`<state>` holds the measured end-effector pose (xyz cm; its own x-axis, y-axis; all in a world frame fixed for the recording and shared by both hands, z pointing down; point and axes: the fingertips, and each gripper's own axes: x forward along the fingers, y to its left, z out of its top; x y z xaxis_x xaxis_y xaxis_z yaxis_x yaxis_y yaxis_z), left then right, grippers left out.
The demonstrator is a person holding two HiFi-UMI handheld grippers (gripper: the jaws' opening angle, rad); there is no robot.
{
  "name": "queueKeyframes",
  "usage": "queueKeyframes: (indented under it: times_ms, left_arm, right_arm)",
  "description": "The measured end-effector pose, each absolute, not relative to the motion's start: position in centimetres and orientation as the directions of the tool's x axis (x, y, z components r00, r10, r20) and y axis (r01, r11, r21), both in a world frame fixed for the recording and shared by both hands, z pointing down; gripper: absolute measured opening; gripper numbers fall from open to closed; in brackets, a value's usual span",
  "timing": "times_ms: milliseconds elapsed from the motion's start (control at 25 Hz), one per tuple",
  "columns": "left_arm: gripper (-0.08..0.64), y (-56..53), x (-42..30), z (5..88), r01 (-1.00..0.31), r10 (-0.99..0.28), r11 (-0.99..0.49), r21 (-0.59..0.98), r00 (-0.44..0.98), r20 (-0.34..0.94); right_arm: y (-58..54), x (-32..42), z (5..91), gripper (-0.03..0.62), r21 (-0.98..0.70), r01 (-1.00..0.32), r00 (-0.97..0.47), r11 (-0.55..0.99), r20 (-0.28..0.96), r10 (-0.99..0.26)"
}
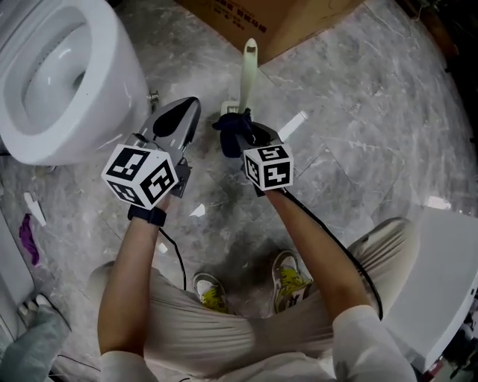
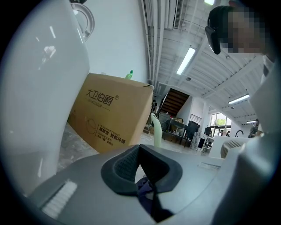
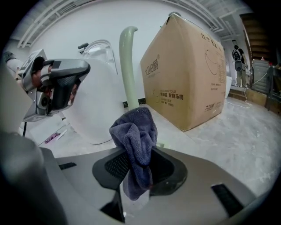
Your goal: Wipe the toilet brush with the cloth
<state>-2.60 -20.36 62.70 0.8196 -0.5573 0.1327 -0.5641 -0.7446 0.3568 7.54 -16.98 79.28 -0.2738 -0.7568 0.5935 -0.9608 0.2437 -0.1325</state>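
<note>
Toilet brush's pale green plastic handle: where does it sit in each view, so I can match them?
Head view: pale green plastic toilet brush handle, top centre, upright before the brown cardboard box.
Left gripper view: centre, just right of the box's edge.
Right gripper view: upper centre-left, left of the box.
Shared landmark: that box.

a white toilet bowl (image 1: 52, 82) stands at the left on the grey marbled floor (image 1: 373, 112). a printed cardboard box (image 1: 276, 22) sits nearby. a purple scrap (image 1: 28, 239) lies beside the bowl.
</note>
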Motion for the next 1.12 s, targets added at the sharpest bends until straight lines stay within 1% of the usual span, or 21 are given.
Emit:
queueKeyframes:
  times_ms: [240,640,800,920,1120]
  left_arm:
    - [-0.002,-19.5,-3.0,63.2,-0.566,-0.549,-0.755,0.332,0.822,0.154]
    - [-0.002,-18.8,-3.6,63.5,-0.575,-0.549,-0.748,0.331,0.817,0.178]
    - [-0.002,-18.4,-3.6,63.3,-0.570,-0.544,-0.755,0.323,0.820,0.176]
    - [-0.002,-18.3,-3.8,63.5,-0.573,-0.544,-0.755,0.318,0.819,0.182]
    - [-0.002,-18.8,-3.8,63.1,-0.574,-0.555,-0.743,0.345,0.816,0.163]
  right_arm:
    - [-16.8,7.5,81.5,0.115,-0.130,-0.967,-0.251,0.218,0.617,-0.746]
    - [-16.3,6.3,84.3,0.115,-0.086,-0.958,-0.258,0.273,0.670,-0.696]
    - [-15.9,6.5,85.3,0.115,-0.080,-0.959,-0.249,0.271,0.693,-0.676]
    - [-16.0,7.6,85.0,0.115,-0.033,-0.973,-0.190,0.230,0.686,-0.703]
    - [-16.6,11.0,82.4,0.115,0.040,-0.997,-0.023,0.060,0.607,-0.794]
